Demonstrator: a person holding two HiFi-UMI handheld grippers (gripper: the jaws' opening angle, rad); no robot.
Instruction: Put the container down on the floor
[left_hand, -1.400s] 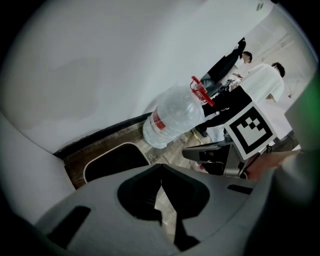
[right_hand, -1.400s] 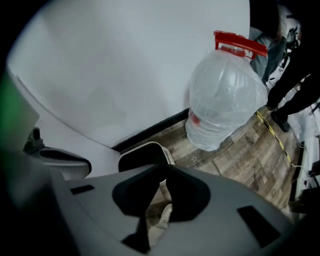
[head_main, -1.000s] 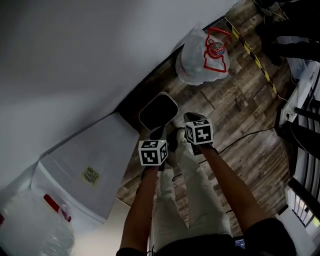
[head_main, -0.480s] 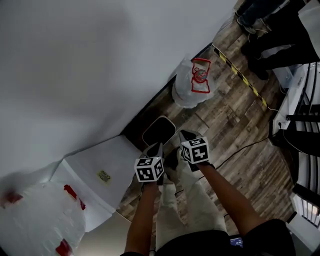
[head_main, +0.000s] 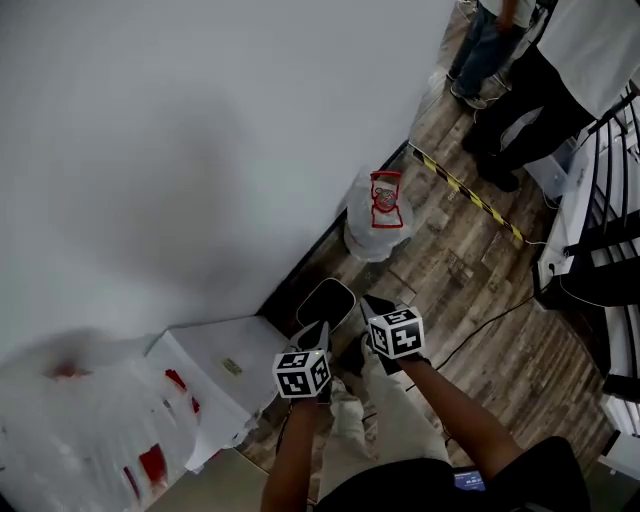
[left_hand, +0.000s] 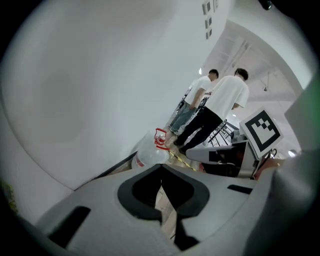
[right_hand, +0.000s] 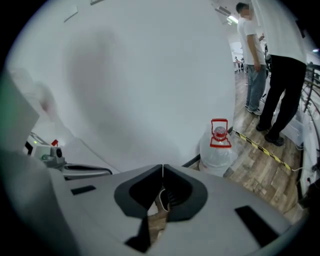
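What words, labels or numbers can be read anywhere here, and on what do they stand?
No text here is readable.
Red label on the water jug: blurred.
Yellow sticker on the white box: too small to read.
Left cube and right cube: black-and-white square patterns, no words.

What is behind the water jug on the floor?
The white wall and its dark baseboard stand right behind the jug. The jug covers the stretch of baseboard directly behind it.
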